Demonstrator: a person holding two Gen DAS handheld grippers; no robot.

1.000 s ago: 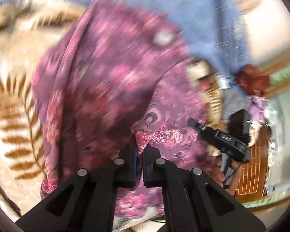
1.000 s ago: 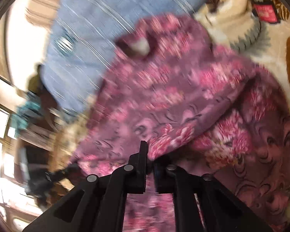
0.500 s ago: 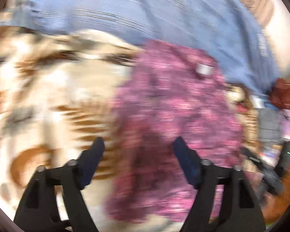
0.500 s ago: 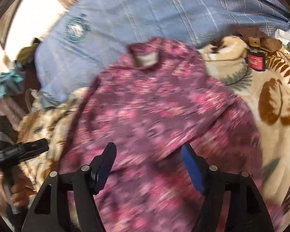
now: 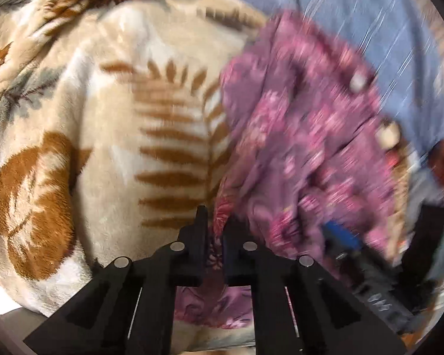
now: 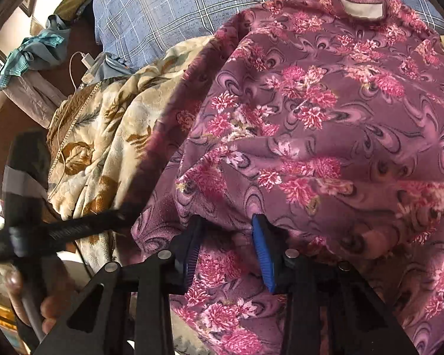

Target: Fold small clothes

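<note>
left gripper [image 5: 213, 236] fingers pinched shut on the floral top's [image 6: 310, 136] edge; right gripper [image 6: 226, 248] fingers half apart, closing over its fabric; neck label [image 6: 361, 7] blank.

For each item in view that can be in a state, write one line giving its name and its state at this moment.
Left tool: shut, pinching the top's edge.
Right tool: jaws closing, fabric between them, pads not yet pressing.
Purple floral top: spread on the bed, not yet folded, collar label showing.
Leaf-print blanket: laid out under the top, rumpled at its edges.
White charger: cable attached.
</note>
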